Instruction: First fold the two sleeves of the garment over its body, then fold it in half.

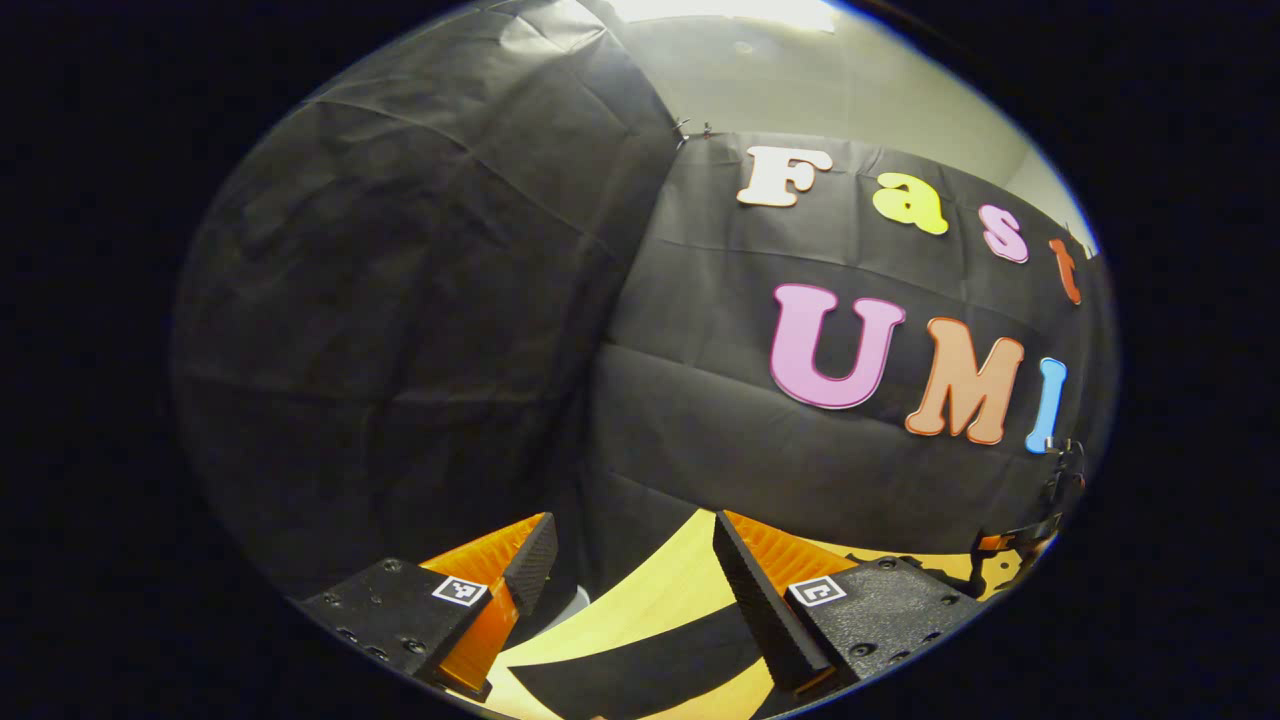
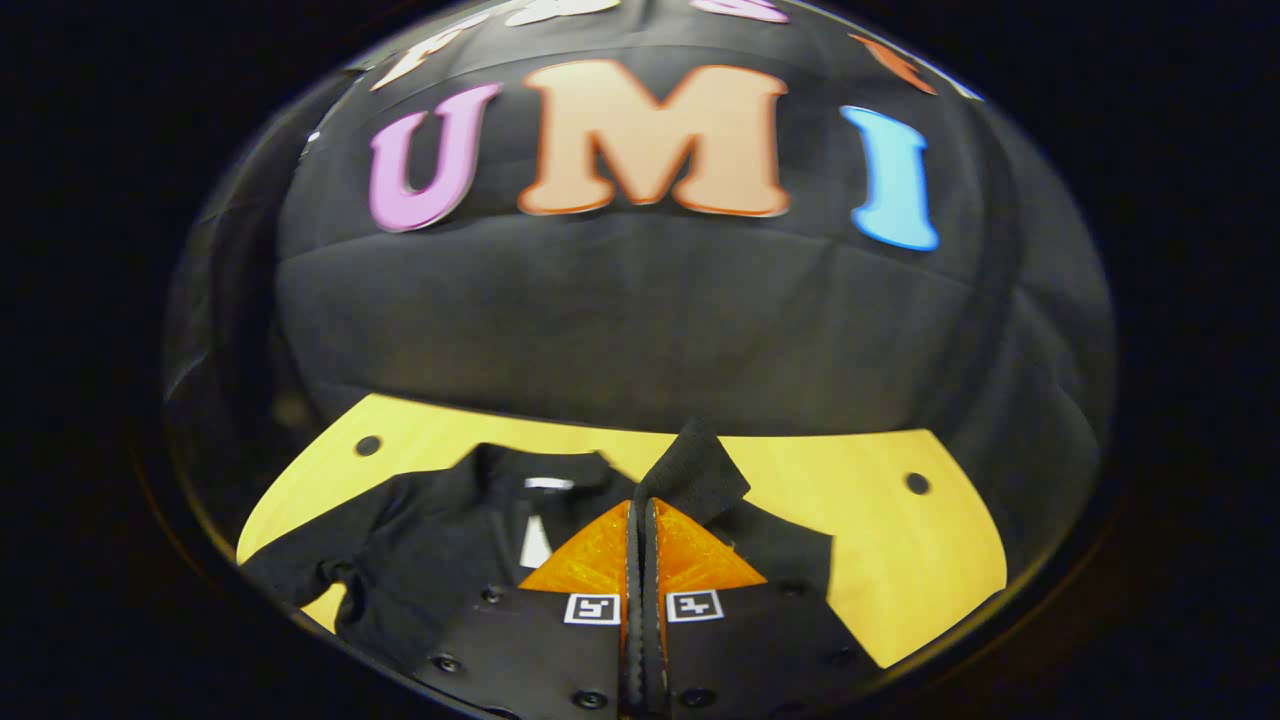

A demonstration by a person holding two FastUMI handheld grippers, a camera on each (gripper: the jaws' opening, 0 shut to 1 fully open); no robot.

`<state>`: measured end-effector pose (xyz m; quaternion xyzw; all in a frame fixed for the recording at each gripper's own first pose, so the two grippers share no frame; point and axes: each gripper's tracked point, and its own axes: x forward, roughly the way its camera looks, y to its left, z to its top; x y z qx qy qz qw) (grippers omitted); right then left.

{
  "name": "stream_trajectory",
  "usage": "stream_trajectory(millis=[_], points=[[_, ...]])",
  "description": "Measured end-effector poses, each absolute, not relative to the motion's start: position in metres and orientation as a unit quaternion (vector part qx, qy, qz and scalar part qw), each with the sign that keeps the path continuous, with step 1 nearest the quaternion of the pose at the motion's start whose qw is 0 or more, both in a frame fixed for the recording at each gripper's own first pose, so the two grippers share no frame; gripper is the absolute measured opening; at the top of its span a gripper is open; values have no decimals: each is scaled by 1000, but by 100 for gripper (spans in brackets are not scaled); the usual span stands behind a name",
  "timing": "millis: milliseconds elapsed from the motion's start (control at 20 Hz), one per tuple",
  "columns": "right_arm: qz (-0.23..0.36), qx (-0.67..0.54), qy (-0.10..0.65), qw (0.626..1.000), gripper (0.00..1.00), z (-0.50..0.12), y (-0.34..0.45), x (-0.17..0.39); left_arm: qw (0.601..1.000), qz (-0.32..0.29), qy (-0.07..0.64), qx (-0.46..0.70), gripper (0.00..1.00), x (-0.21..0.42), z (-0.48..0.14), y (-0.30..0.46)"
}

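Backdrop: black cloth wall behind a yellow wooden surface with small dark holes near its far corners.
Right claw: fingers pressed together, with a fold of black cloth standing up just past the tips; it looks pinched between them, probably the sleeve on that side.
Garment: a black shirt lying flat on the surface, collar and a white neck tag just left of the right claw, its other sleeve spread out far to the left.
Left claw: jaws wide apart, holding nothing, raised and tilted up toward the wall; below and between the fingers a strip of black cloth crosses the yellow surface.
Stage: judged to be the first sleeve fold, with the fold in half not yet begun.
Risk, grip: only a small bit of cloth seems caught, so a quick pull could slip it free and drop the sleeve short.
Risk, drag: with the left claw off the cloth, nothing pins the body; a sideways pull could shift or bunch the whole shirt.
Risk, aim: carried too far, the sleeve would land skewed over the collar.
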<state>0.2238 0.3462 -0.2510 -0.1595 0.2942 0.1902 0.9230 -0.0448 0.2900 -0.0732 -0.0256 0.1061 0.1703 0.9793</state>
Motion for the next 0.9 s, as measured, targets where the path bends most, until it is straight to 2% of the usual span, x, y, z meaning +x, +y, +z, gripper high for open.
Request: stream_trajectory(millis=[250,350,400,450,550,600,750,900], points=[[286,-241,326,868,2,-333,447,182,966,223,130,-28,92,-75,-94,333],[314,-240,339,854,3,-352,471,174,960,240,143,-13,92,-86,-100,347],[349,-220,350,841,6,-362,492,160,958,247,145,-6,92,-87,-98,349],[397,-194,368,818,36,-369,509,135,957,251,146,-3,95,-90,-96,352],[449,-172,387,787,94,-375,531,106,956,253,145,-7,92,-99,-97,358],[457,-187,378,783,99,-376,531,101,957,252,146,-11,92,-99,-99,357],[458,-236,353,781,99,-372,522,104,958,241,152,-20,93,-94,-112,347],[452,-228,344,791,100,-364,521,104,960,220,173,-17,92,-96,-135,329]])
